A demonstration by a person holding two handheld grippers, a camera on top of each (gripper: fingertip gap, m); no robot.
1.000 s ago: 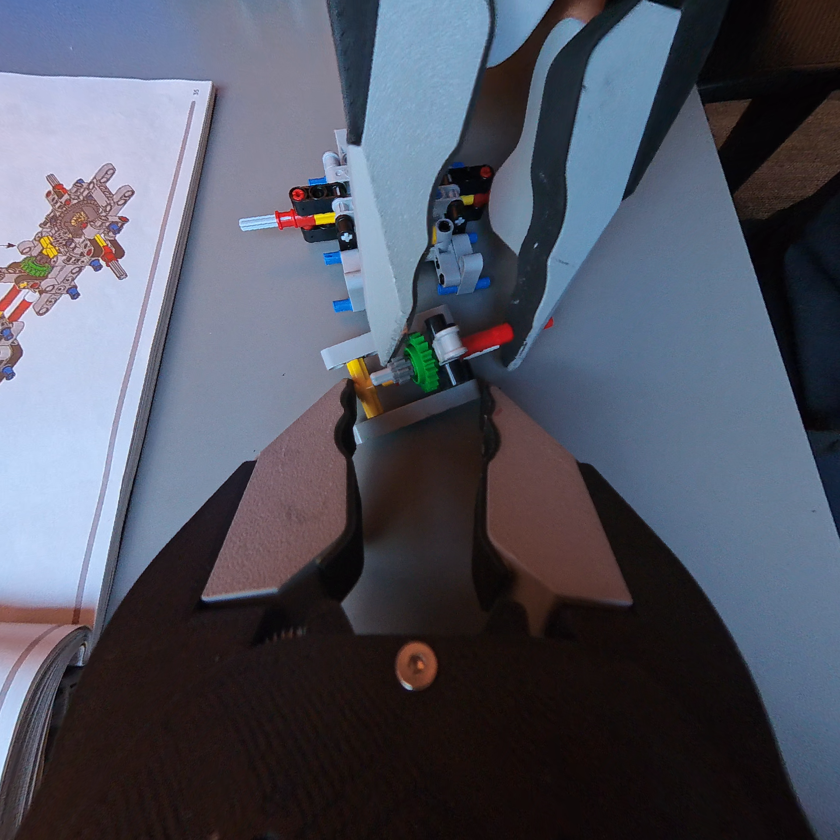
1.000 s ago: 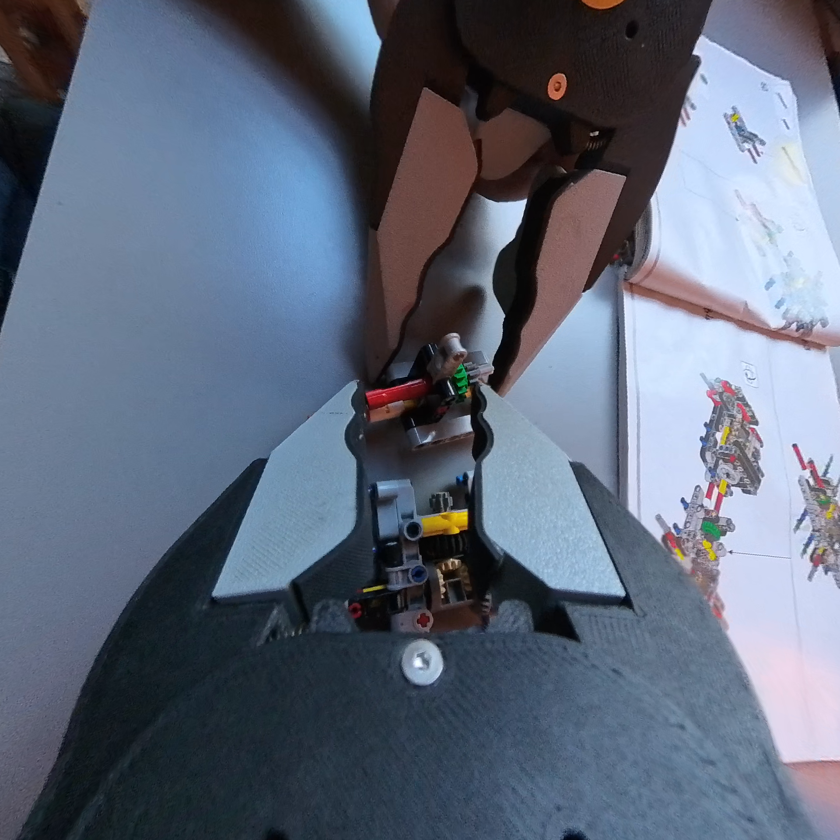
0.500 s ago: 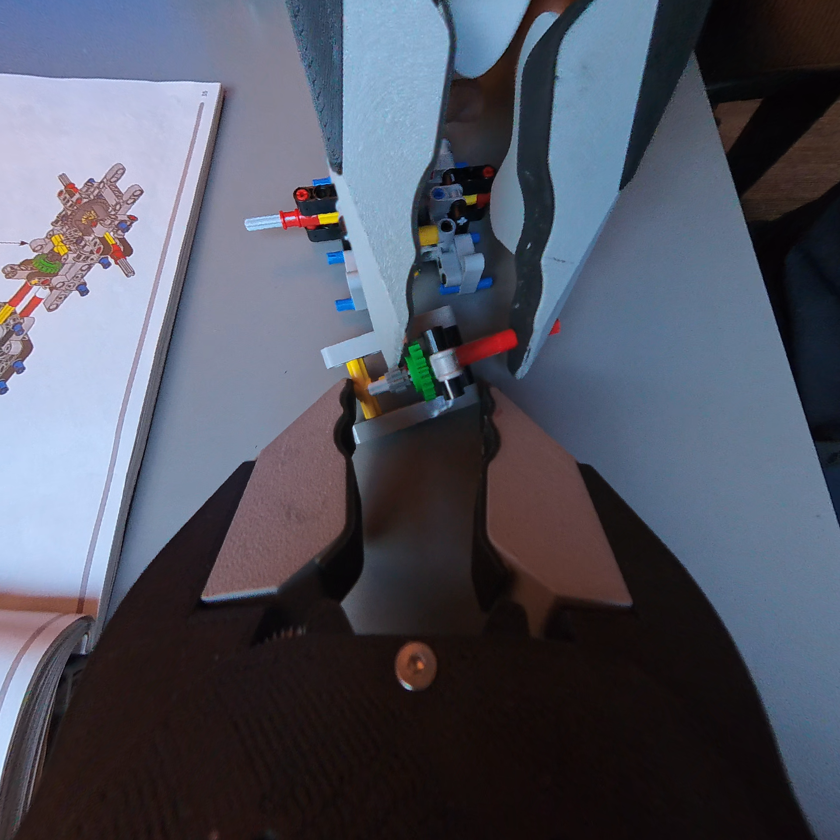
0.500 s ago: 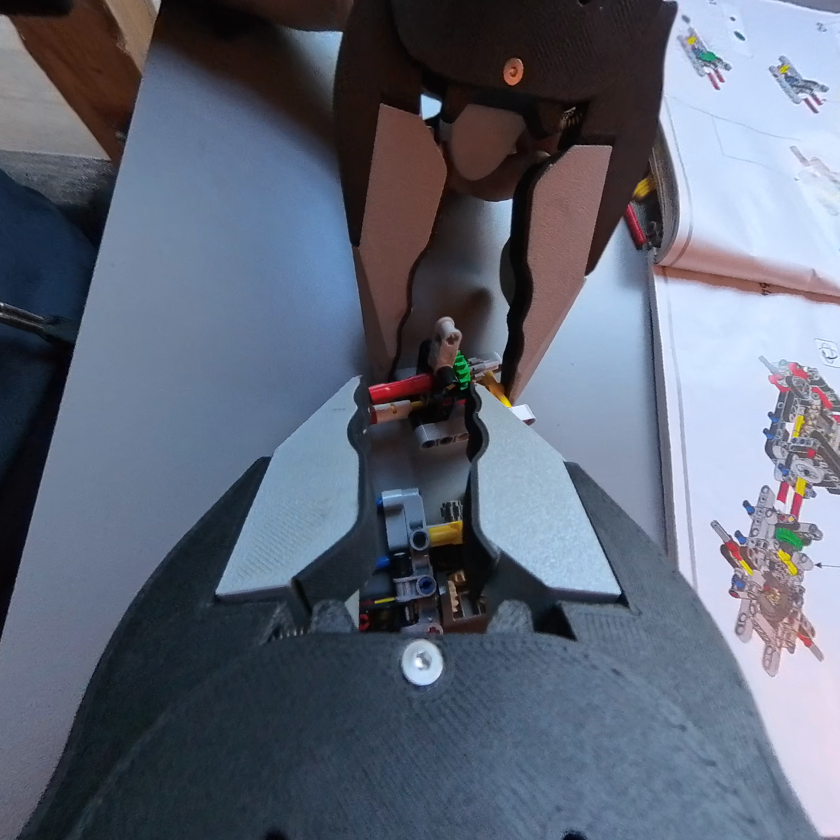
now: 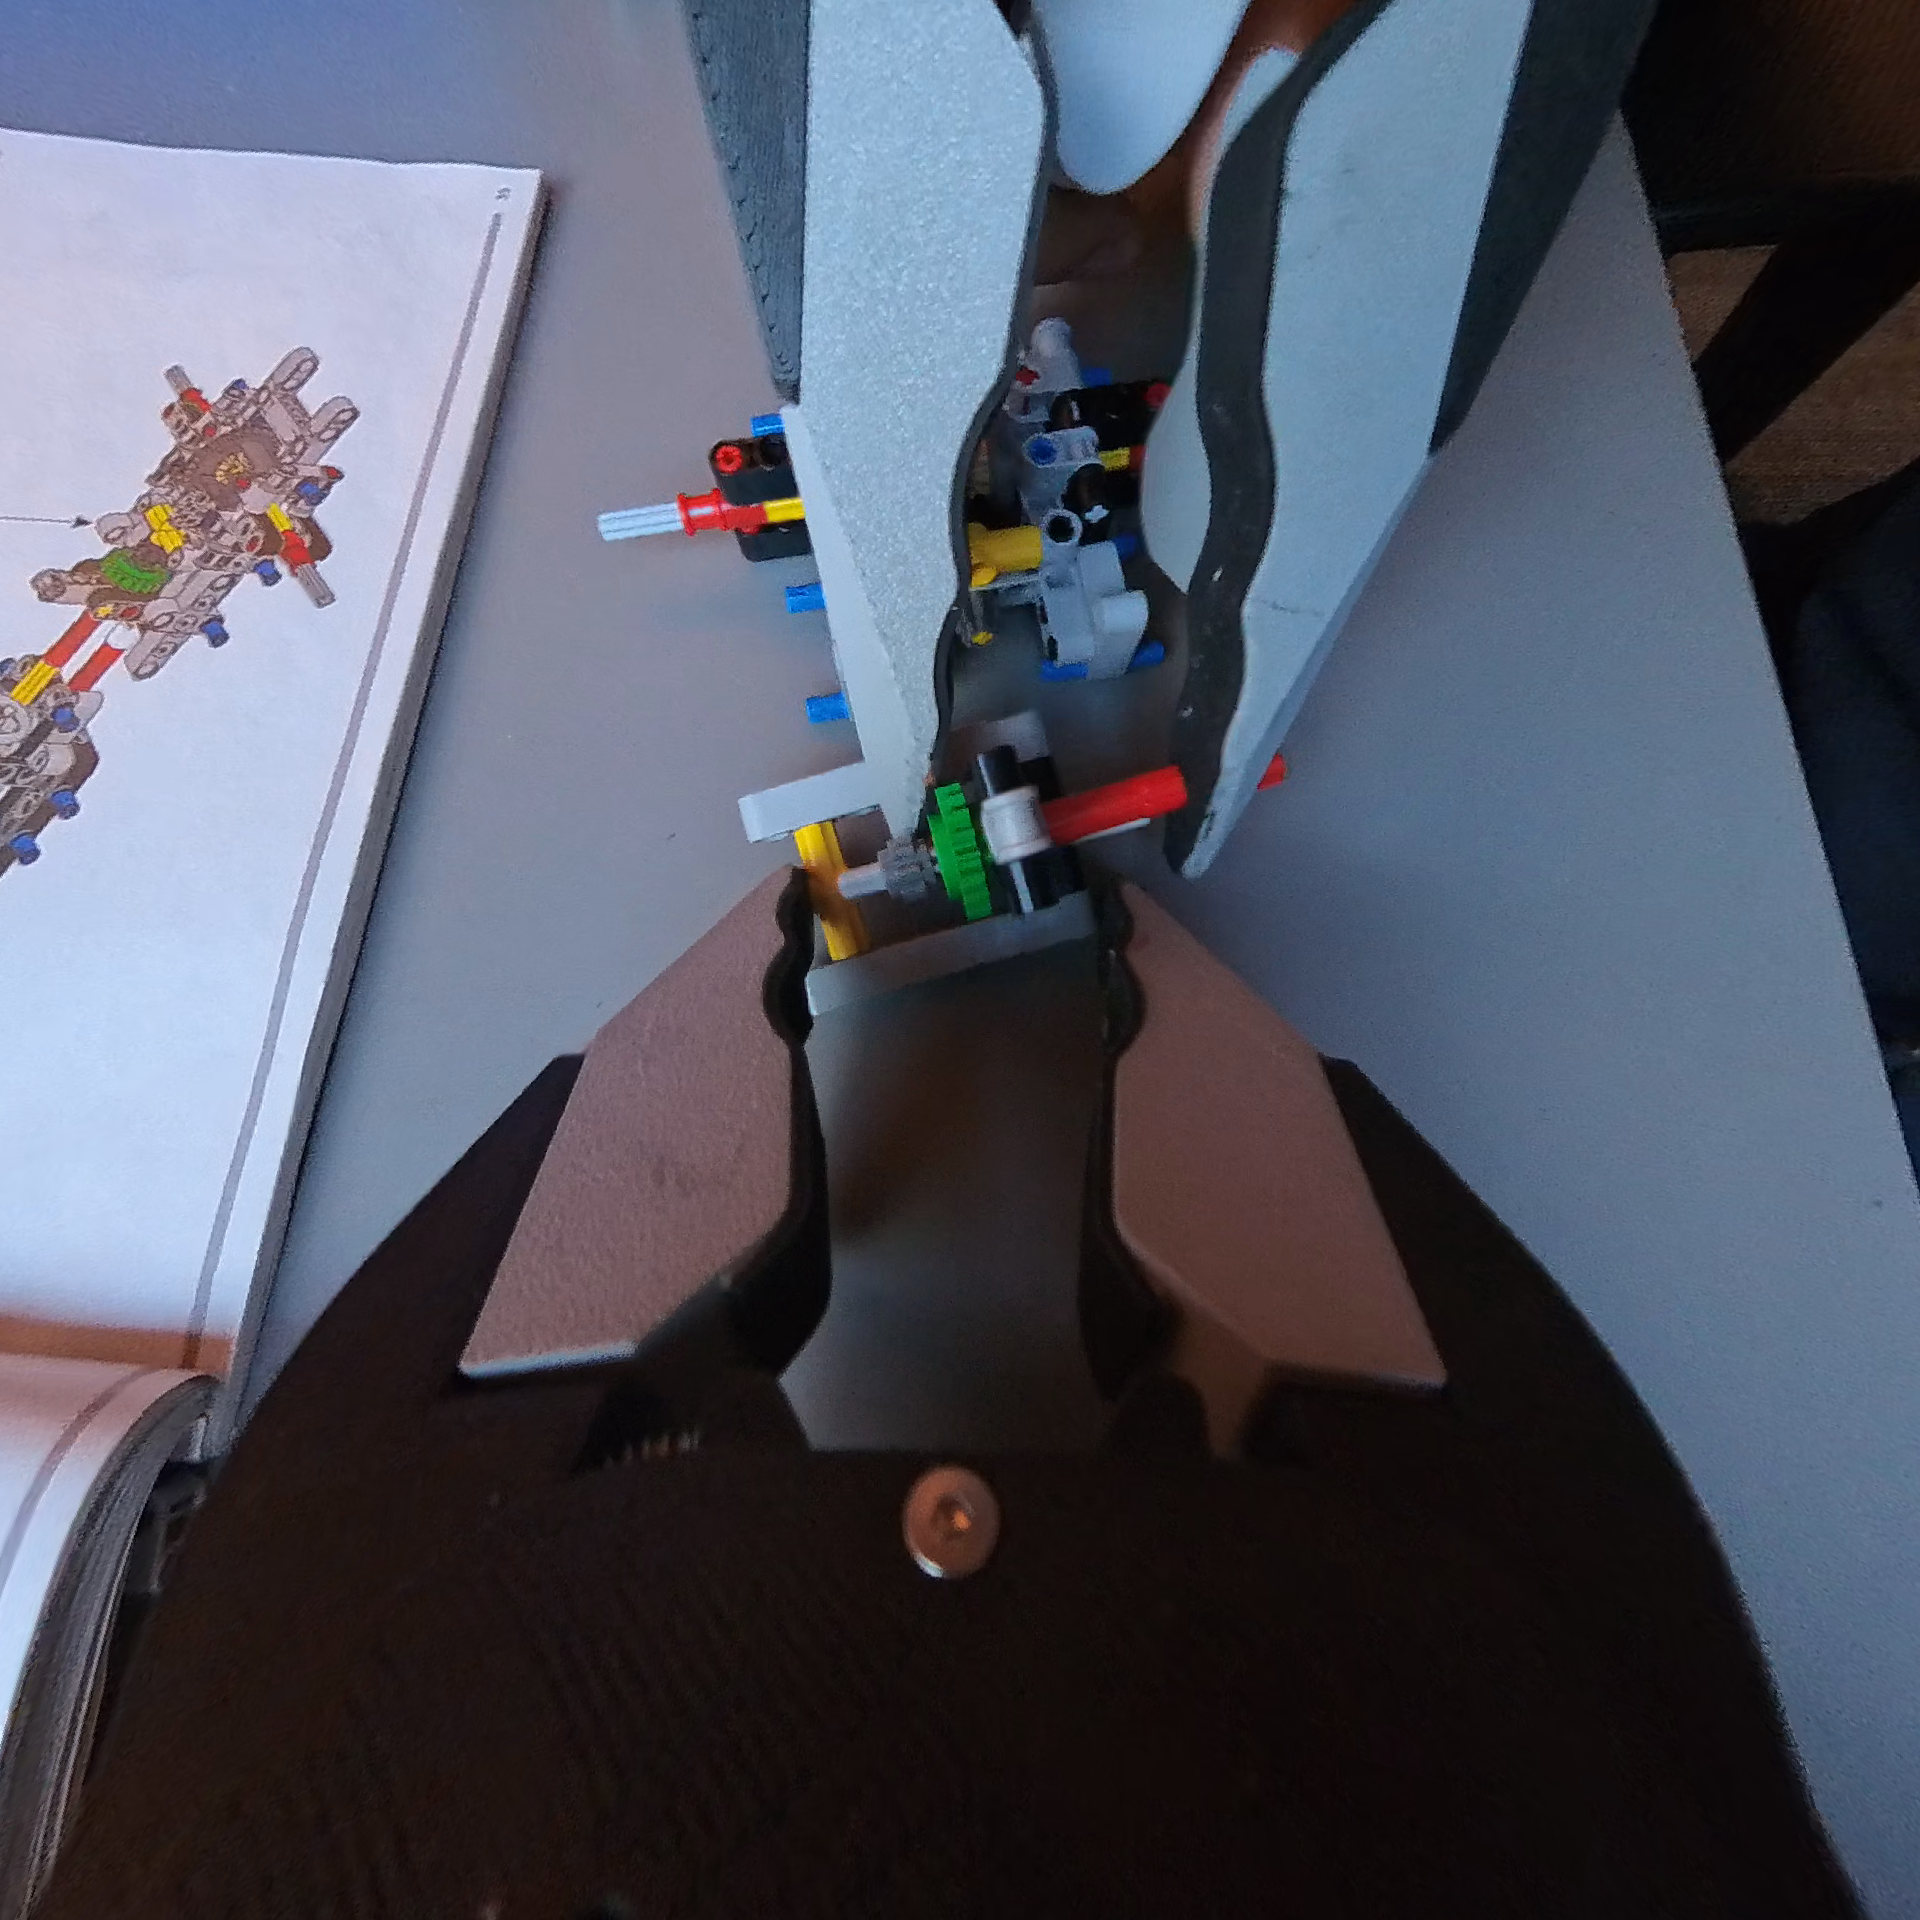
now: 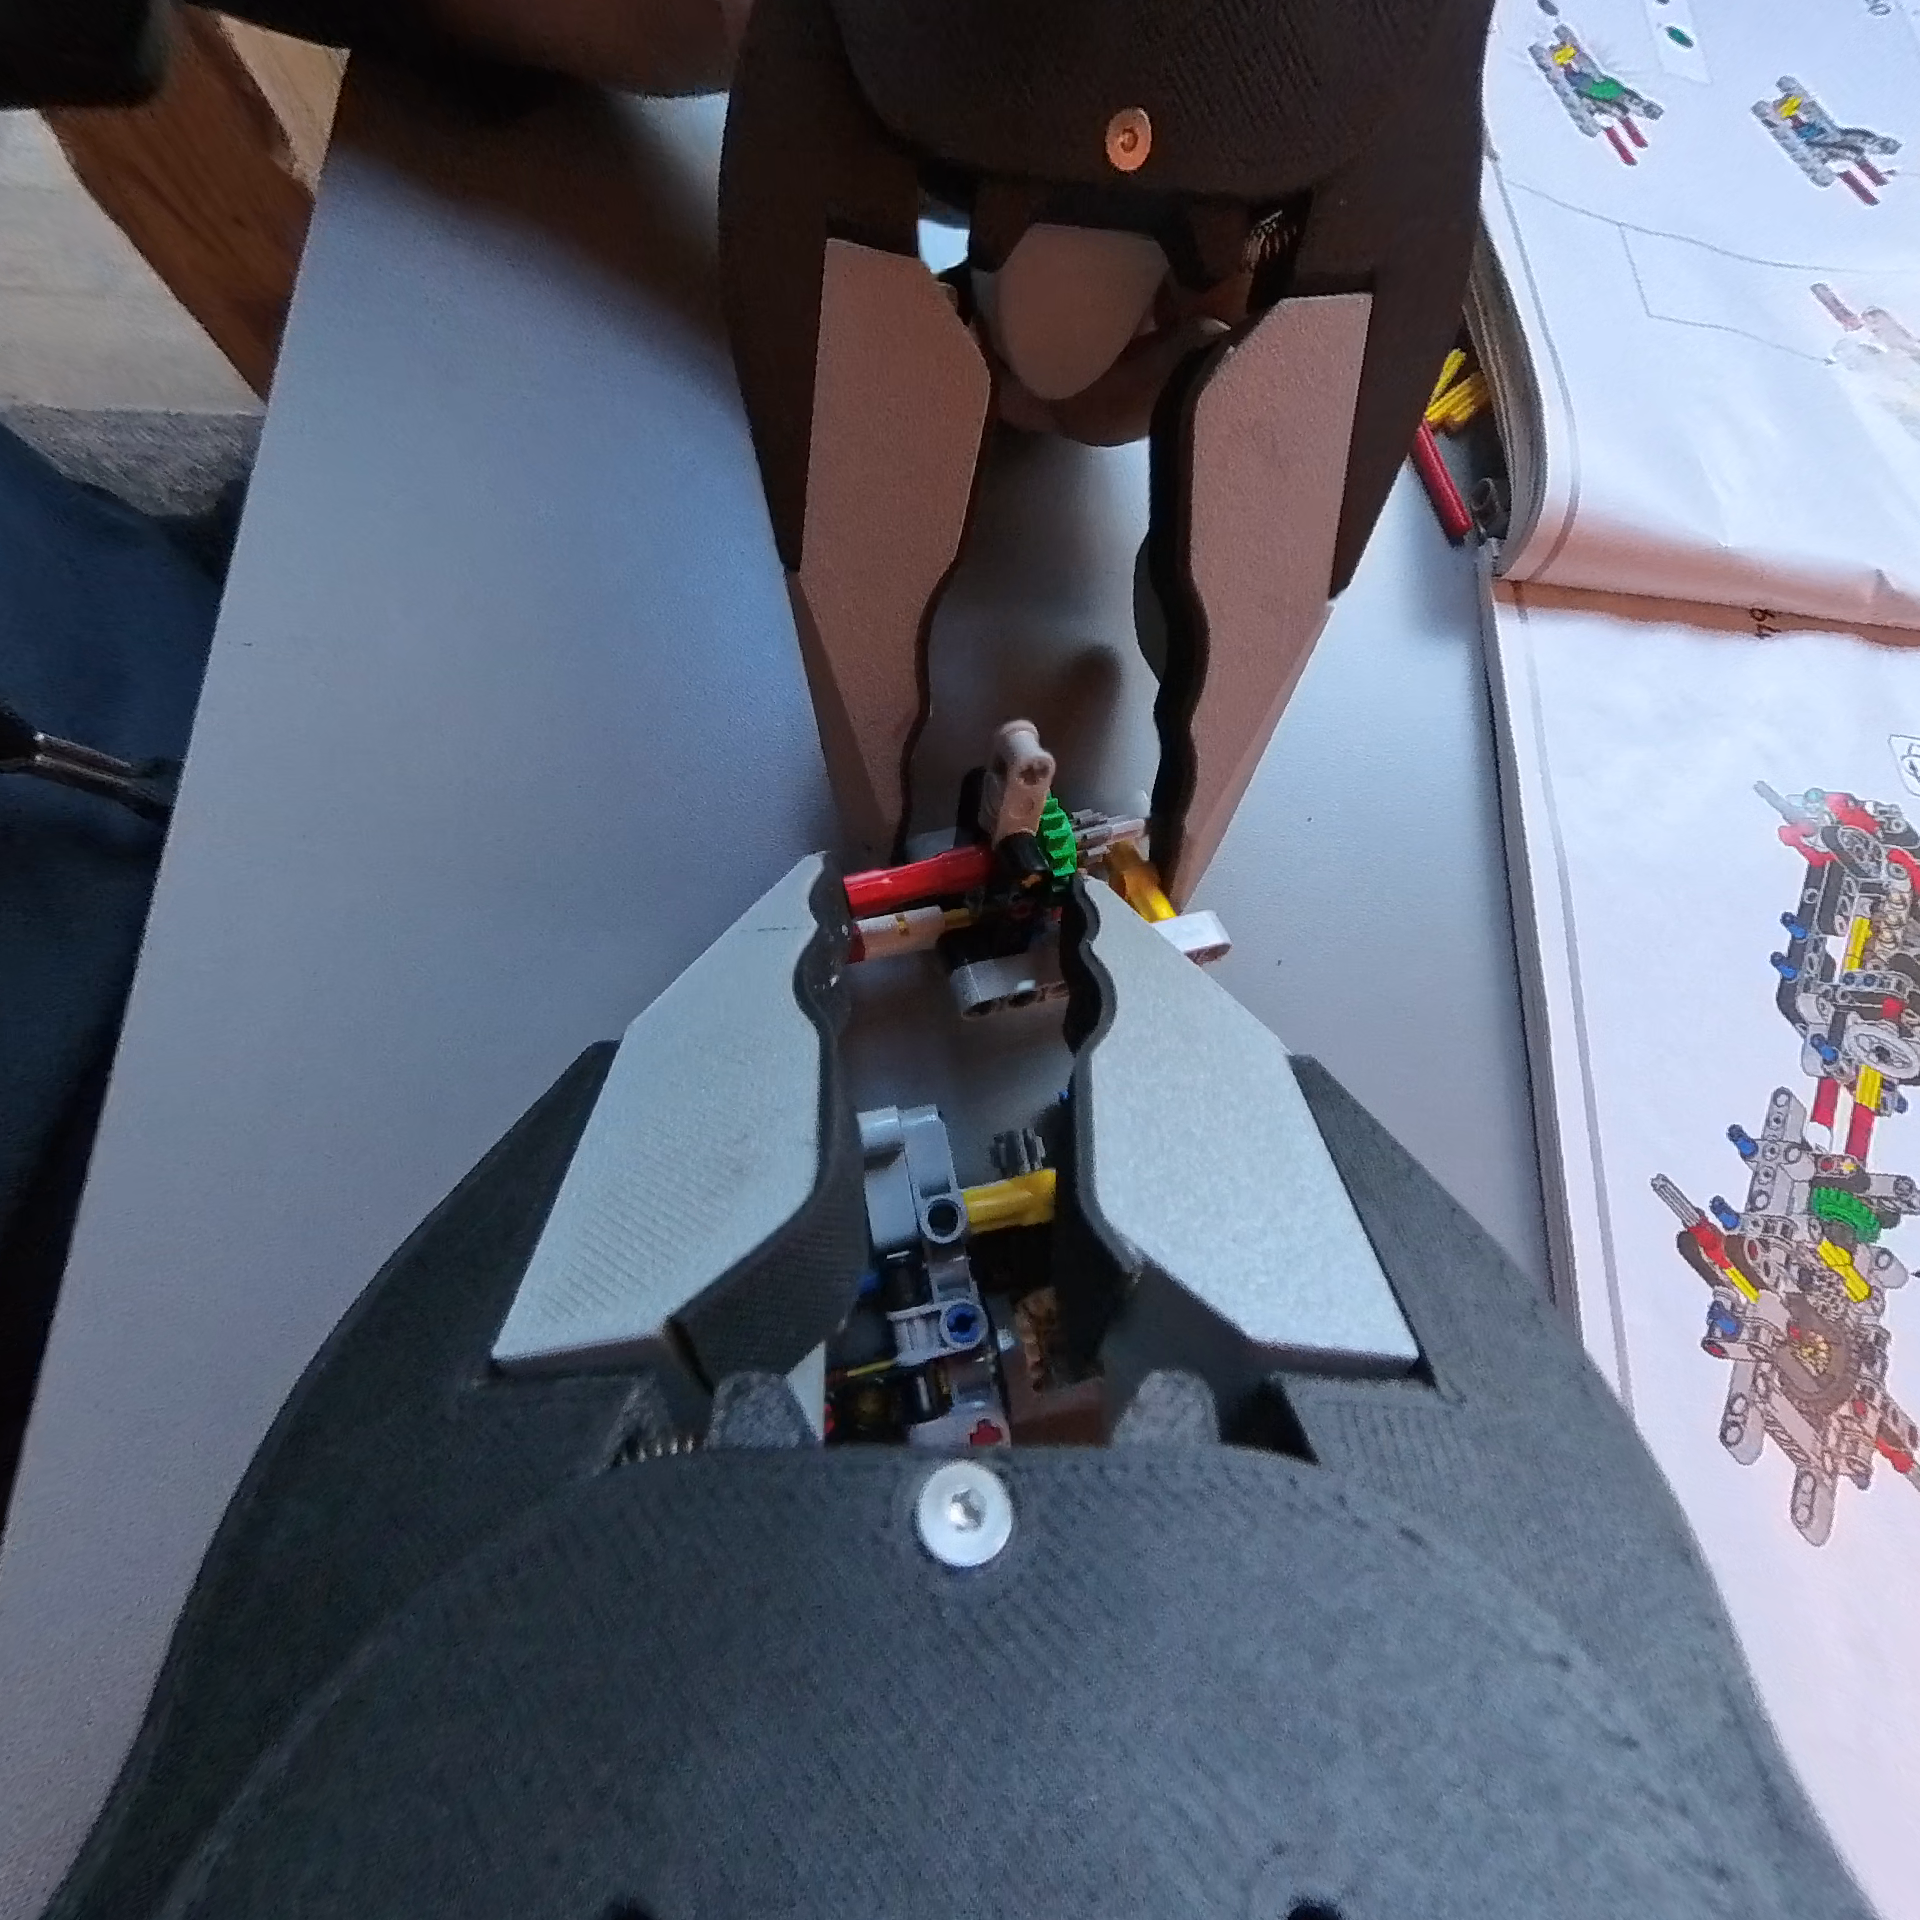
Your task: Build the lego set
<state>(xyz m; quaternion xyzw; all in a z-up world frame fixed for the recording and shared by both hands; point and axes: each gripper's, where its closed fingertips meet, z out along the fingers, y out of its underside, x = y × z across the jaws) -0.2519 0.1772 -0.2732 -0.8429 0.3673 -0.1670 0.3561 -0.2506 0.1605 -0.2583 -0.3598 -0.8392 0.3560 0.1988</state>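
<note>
Both grippers meet on a small brick assembly: the left gripper pinches its grey beam at 6 o'clock. The right gripper closes on the red axle end and the gear side. It looks light, rigid but easily popped apart; hold the beams, not the axles.

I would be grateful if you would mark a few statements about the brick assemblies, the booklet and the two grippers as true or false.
1. A green gear sits on the small gear assembly between the left gripper and the right gripper. True.
2. The instruction booklet is closed. False: it lies open, showing build diagrams.
3. A second, larger brick assembly lies on the grey table by the right gripper. True.
4. The long axle beside the green gear is blue. False: it is red.
5. The left gripper's fingers are grey. False: they are brown; the right gripper's are grey.
</note>
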